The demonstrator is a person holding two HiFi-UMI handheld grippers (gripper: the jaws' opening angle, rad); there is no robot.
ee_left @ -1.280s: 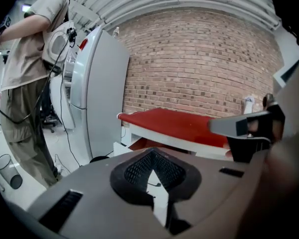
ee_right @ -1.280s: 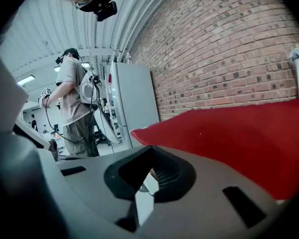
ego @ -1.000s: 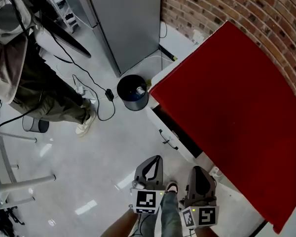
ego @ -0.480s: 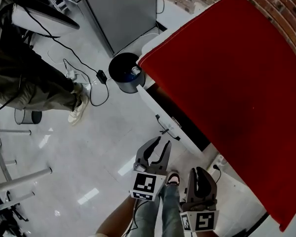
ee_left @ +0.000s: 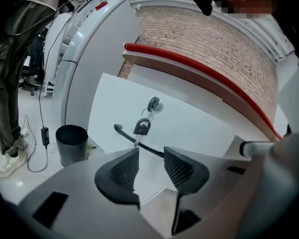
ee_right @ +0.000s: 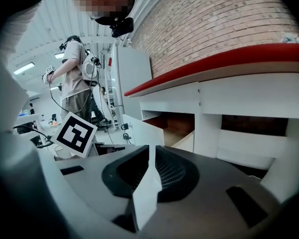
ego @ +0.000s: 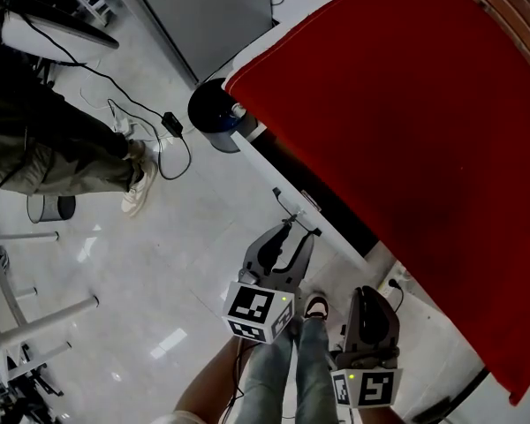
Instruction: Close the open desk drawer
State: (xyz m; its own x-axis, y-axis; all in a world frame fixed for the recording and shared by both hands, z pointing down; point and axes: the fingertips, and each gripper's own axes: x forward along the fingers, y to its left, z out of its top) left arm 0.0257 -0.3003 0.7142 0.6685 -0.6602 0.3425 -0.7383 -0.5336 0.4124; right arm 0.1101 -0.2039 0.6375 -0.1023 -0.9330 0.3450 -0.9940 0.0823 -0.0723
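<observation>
The white desk drawer (ego: 267, 168) stands pulled out from under the red desk top (ego: 406, 131). Its front (ee_left: 189, 128) carries a black bar handle (ee_left: 134, 141) and a lock with a key and dark fob (ee_left: 142, 127). My left gripper (ego: 290, 235) hangs just in front of that handle. Its jaws (ee_left: 148, 158) have just been opening and stand open with nothing between them. My right gripper (ego: 367, 297) is lower right, shut on nothing (ee_right: 149, 156). From its view the open drawer's wooden inside (ee_right: 174, 133) shows.
A dark round bin (ego: 214, 113) stands on the floor by the desk's far corner. A person (ego: 53, 148) stands at the left among floor cables (ego: 163, 126). A grey cabinet (ego: 212, 7) is behind. My own shoe (ego: 315, 307) is between the grippers.
The left jaws went from shut to open. Both grippers came down, and the left one moved close to the drawer handle. The right one stayed shut.
</observation>
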